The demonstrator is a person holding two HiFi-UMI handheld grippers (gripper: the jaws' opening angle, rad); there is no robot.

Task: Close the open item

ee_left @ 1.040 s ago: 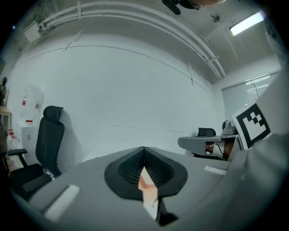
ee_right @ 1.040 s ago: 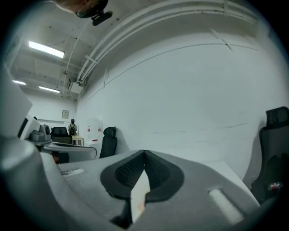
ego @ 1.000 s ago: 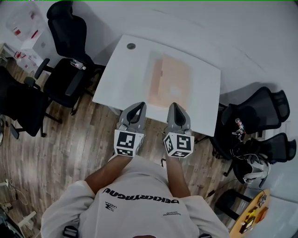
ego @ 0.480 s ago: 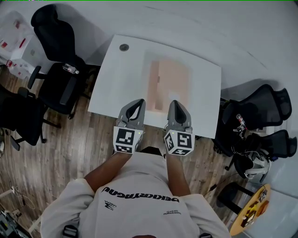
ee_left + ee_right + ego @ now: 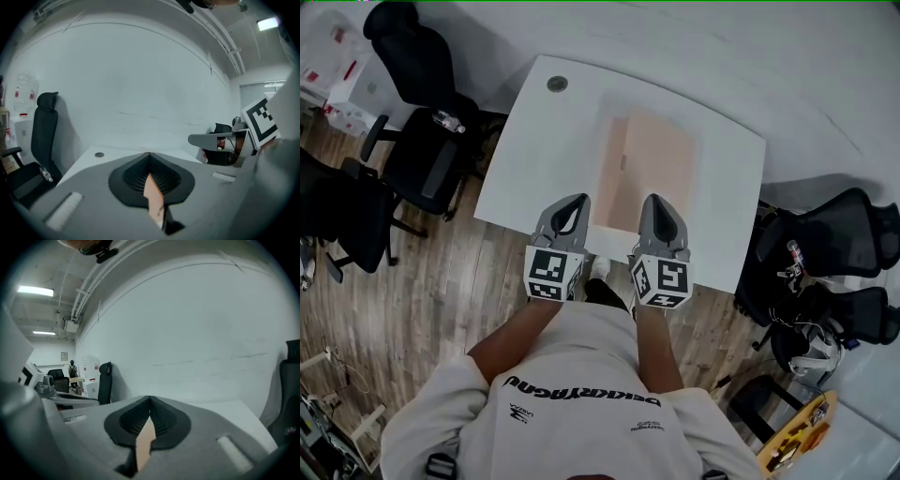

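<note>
A flat tan cardboard item [image 5: 652, 173] lies in the middle of the white table [image 5: 534, 159]. A paler panel runs along its left side, and it is too blurred to tell more. My left gripper [image 5: 579, 199] hovers over the table's front edge, just left of the item's near corner, jaws shut and empty. My right gripper [image 5: 650, 199] is level with it, over the item's near end, also shut on nothing. In each gripper view the closed tips, left [image 5: 149, 153] and right [image 5: 150, 398], leave a slit where the tan item [image 5: 153, 197] [image 5: 145, 444] shows through.
Black office chairs stand left of the table [image 5: 427, 164] and at its right [image 5: 839, 234]. A small bottle [image 5: 448, 120] rests on the left chair. A round cable grommet [image 5: 557, 83] sits at the table's far left corner. A white wall runs behind the table; the floor is wood.
Both grippers have edged forward together over the table's front edge toward the tan item. Their jaws stay shut.
</note>
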